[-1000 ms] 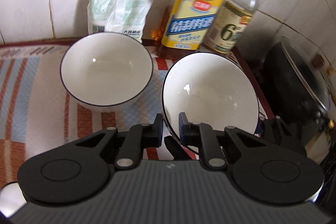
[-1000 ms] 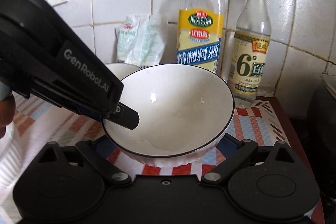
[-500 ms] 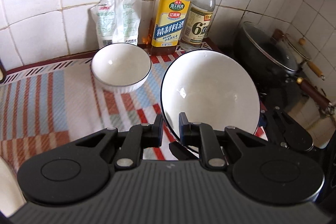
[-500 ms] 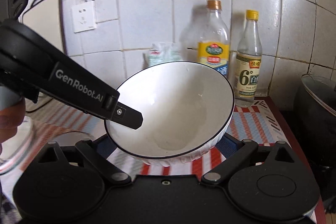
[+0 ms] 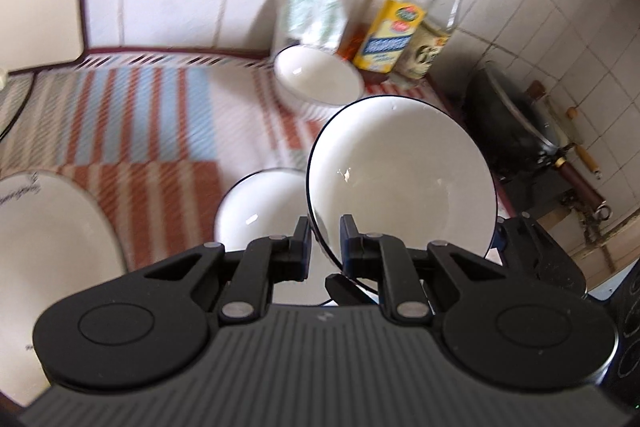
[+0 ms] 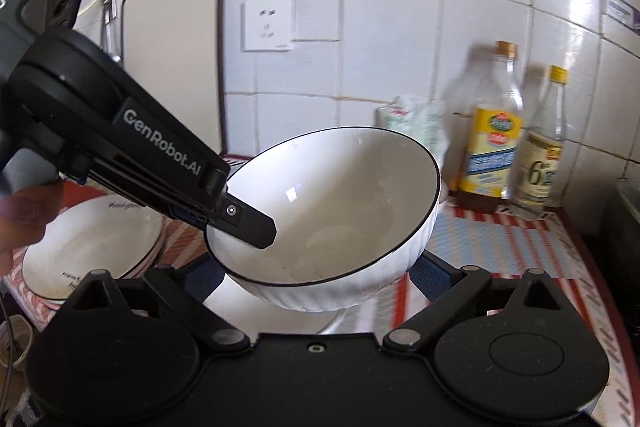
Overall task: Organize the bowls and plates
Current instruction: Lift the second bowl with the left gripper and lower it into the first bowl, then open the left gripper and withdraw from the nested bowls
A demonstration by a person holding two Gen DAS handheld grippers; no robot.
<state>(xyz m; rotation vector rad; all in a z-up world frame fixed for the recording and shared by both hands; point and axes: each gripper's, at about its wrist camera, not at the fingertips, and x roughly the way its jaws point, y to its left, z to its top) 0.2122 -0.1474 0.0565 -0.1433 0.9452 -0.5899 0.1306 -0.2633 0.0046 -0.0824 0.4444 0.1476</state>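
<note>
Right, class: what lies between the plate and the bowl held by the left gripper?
A smaller white bowl on the striped mat, beside the held bowl; left wrist view shows it.

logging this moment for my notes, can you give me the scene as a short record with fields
held bowl: white, dark rim, lifted and tilted
left gripper: shut on the held bowl's rim
right gripper: open, fingers either side of the held bowl's base
second bowl: on the striped cloth, partly behind the held bowl
third bowl: by the bottles
plates: stacked, left of the bowls
</note>
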